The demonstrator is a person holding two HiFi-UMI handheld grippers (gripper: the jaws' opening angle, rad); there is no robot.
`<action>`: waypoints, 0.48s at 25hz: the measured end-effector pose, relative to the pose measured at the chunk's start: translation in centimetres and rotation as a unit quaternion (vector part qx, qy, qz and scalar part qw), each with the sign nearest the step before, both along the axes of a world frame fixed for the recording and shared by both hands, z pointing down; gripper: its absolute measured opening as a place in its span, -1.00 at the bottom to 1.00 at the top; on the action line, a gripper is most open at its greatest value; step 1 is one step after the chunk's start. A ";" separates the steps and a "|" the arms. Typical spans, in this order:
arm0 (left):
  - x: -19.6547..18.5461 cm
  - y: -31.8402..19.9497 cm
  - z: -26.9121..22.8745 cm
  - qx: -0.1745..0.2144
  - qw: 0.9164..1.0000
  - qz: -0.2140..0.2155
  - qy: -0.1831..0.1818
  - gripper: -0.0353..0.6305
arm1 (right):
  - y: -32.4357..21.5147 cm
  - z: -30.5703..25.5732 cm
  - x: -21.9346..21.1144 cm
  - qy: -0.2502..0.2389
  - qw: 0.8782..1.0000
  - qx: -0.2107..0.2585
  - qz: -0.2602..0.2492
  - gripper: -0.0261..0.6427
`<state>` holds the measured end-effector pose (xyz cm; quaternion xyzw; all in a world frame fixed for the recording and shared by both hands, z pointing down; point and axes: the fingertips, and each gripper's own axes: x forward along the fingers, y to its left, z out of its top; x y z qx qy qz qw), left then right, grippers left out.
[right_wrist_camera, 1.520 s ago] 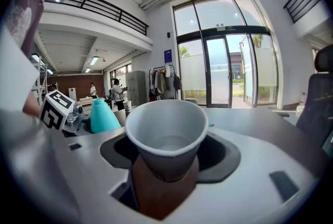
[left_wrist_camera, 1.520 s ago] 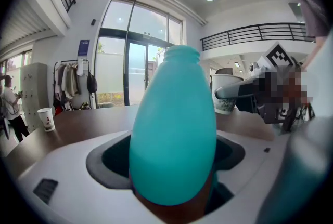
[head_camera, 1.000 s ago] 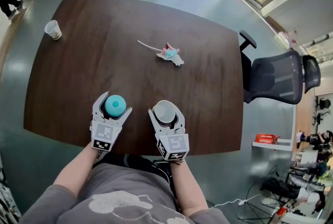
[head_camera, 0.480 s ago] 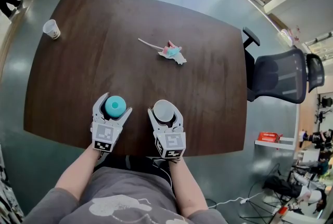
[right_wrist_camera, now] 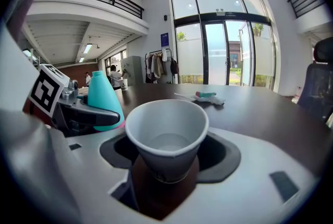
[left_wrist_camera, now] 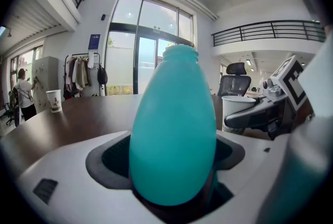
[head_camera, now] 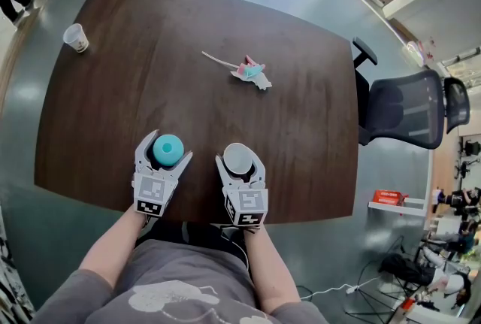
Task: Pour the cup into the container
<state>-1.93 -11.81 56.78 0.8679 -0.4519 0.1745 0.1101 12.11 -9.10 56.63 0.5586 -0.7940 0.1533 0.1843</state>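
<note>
Your right gripper (head_camera: 239, 161): clamped on white paper cup (right_wrist_camera: 166, 137); right gripper view alone shows rim squeezed out of round. Your left gripper (head_camera: 165, 153): clamped on teal container (left_wrist_camera: 173, 129), upright. Both at table (head_camera: 225, 29) near edge.

There is one dark brown wooden bench (head_camera: 113, 127). White paper cups number two: the near cup (head_camera: 236, 158) at six o'clock and the far cup (head_camera: 75, 37) at ten o'clock. There is one teal plastic bottle (head_camera: 167, 149) at seven o'clock, one pink-and-teal crumpled bundle (head_camera: 252, 72) towards one o'clock, and one black mesh office chair (head_camera: 406, 108) at three o'clock. The white claws number two: the left claw (head_camera: 165, 148) and the right claw (head_camera: 239, 159).
</note>
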 end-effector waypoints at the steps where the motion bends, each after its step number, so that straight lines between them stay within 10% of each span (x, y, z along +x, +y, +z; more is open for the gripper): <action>1: 0.0 0.0 0.0 -0.001 1.000 0.000 0.001 0.39 | 0.1 0.1 0.0 0.001 1.000 -0.001 0.001 -0.05; 12: -0.4 0.0 0.3 -0.012 1.000 -0.005 0.016 0.39 | 0.4 0.2 0.1 0.001 1.000 0.014 0.007 -0.05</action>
